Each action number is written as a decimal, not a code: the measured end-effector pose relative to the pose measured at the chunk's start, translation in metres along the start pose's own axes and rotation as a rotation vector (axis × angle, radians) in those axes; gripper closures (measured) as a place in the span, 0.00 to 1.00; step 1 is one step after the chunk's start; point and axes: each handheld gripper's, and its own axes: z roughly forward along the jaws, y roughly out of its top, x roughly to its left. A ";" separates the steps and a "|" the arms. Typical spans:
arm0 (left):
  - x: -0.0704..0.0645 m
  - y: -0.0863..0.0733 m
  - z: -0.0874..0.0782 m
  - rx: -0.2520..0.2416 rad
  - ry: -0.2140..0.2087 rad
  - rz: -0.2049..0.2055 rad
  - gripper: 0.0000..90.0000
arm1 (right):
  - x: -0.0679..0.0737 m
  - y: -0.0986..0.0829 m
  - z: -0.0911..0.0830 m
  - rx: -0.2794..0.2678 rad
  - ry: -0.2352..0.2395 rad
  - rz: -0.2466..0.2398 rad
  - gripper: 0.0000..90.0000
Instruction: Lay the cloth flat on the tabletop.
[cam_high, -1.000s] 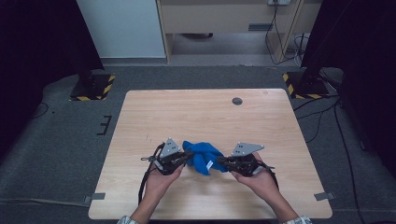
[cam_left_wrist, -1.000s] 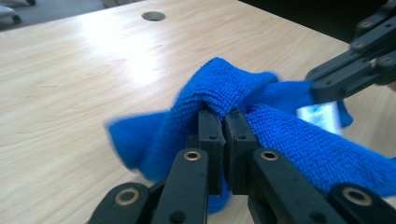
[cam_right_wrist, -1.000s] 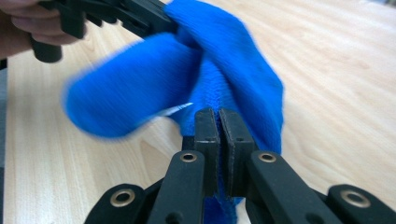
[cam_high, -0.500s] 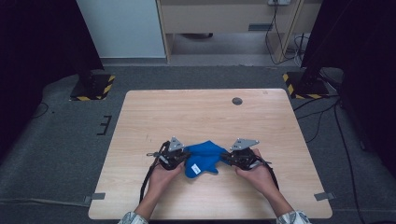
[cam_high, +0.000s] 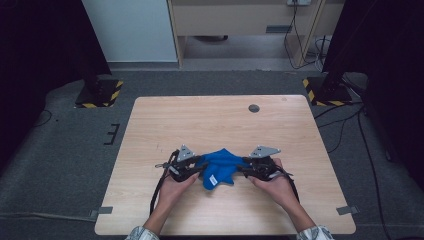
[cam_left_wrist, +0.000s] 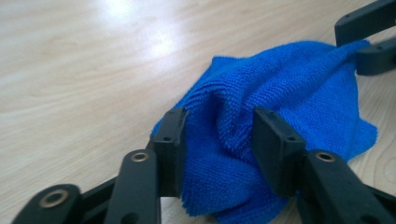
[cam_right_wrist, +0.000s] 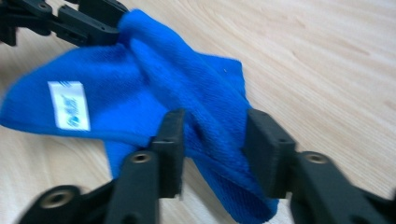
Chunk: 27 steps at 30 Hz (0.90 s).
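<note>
The blue cloth (cam_high: 220, 166) lies bunched near the table's (cam_high: 210, 120) front edge, each end sitting between the parted jaws of the left gripper (cam_left_wrist: 217, 135) and right gripper (cam_right_wrist: 212, 135), which should both clamp firmly before pulling apart evenly.

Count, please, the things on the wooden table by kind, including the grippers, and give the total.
Crumpled blue microfibre cloth with a white label: 1
Black two-jaw grippers: 2, the left gripper and the right gripper, each with cloth between its jaws
Round dark grommet in the light wooden table: 1
Total: 4
</note>
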 end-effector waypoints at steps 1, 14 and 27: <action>0.000 0.001 -0.003 -0.006 0.000 0.003 0.59 | 0.002 0.001 -0.001 -0.007 0.004 -0.010 0.59; 0.015 -0.001 -0.024 -0.061 0.021 -0.034 0.58 | 0.021 0.010 0.015 -0.004 0.020 -0.085 0.69; 0.016 -0.003 -0.024 -0.051 0.035 -0.035 0.56 | -0.007 0.005 -0.001 -0.036 -0.063 -0.003 0.99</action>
